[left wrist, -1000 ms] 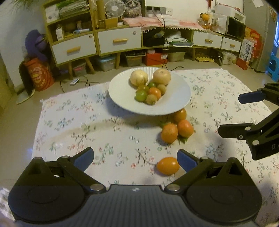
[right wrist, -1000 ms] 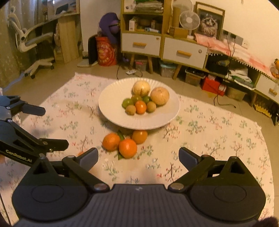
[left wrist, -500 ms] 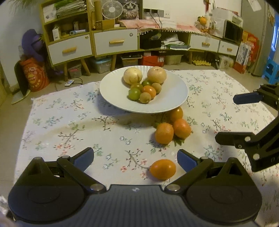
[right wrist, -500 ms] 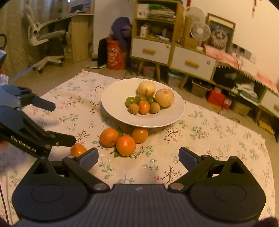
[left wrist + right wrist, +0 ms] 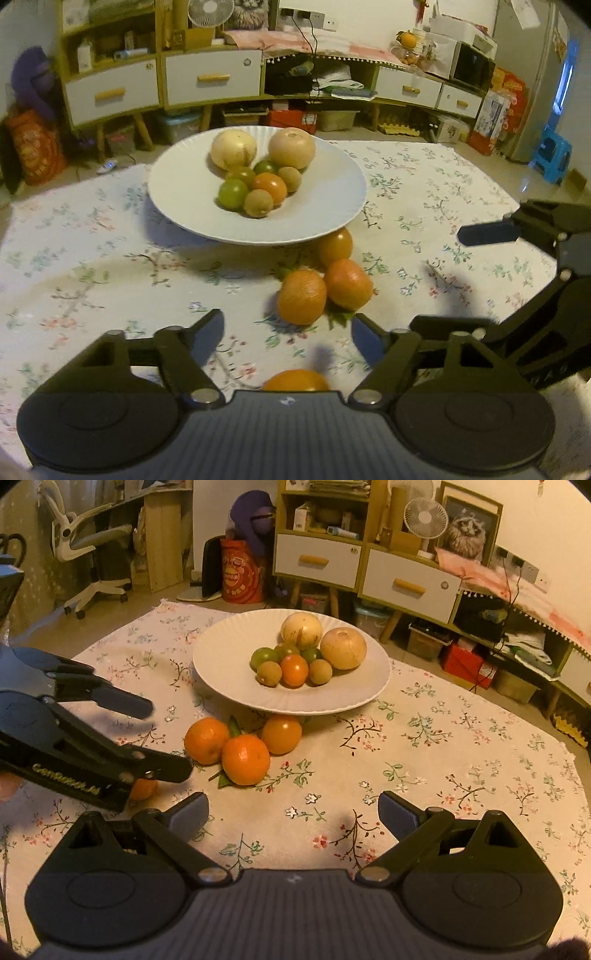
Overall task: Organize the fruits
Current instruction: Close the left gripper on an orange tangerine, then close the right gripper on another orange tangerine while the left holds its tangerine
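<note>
A lone orange [image 5: 295, 380] lies on the cloth [image 5: 110, 266] just under the left gripper [image 5: 288, 328], between its jaws, which have just been closing but do not touch it. Three oranges [image 5: 242, 744] cluster against the near edge of the plate [image 5: 221, 679], which holds two pale round fruits and small green, brown and orange ones. The right gripper [image 5: 293, 814] hovers wide open, empty.

left claw [image 5: 287, 330]: has come lower over the lone orange [image 5: 295, 380] | jaws have just been closing, not touching it
</note>
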A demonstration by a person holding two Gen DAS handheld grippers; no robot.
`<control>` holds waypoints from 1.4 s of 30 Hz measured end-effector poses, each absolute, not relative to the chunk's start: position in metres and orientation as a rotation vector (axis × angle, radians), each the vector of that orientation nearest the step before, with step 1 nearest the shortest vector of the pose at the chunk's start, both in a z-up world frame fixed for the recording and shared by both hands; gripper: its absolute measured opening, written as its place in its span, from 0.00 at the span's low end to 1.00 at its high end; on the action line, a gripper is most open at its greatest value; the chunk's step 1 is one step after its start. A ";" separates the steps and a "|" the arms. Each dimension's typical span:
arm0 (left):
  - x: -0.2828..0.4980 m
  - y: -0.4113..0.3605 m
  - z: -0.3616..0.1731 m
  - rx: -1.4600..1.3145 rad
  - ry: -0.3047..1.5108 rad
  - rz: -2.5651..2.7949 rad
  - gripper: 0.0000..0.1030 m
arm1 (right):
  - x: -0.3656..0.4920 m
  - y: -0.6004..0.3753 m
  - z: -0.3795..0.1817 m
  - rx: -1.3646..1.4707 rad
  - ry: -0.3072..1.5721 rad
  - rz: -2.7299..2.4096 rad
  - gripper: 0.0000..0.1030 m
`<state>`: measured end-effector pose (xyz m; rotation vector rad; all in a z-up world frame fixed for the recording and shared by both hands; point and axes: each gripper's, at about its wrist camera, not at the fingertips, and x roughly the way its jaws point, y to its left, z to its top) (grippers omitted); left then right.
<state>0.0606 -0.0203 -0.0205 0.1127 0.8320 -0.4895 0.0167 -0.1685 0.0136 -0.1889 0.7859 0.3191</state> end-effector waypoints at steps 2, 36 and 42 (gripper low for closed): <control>0.065 -0.020 -0.023 0.079 0.846 -0.493 0.56 | 0.018 -0.169 0.012 -0.188 0.790 0.323 0.95; 0.083 -0.011 -0.019 0.023 0.890 -0.401 0.21 | 0.046 -0.155 0.001 -0.136 0.839 0.305 0.86; 0.083 -0.001 -0.018 0.022 0.906 -0.370 0.21 | 0.056 -0.150 -0.003 -0.063 0.876 0.306 0.75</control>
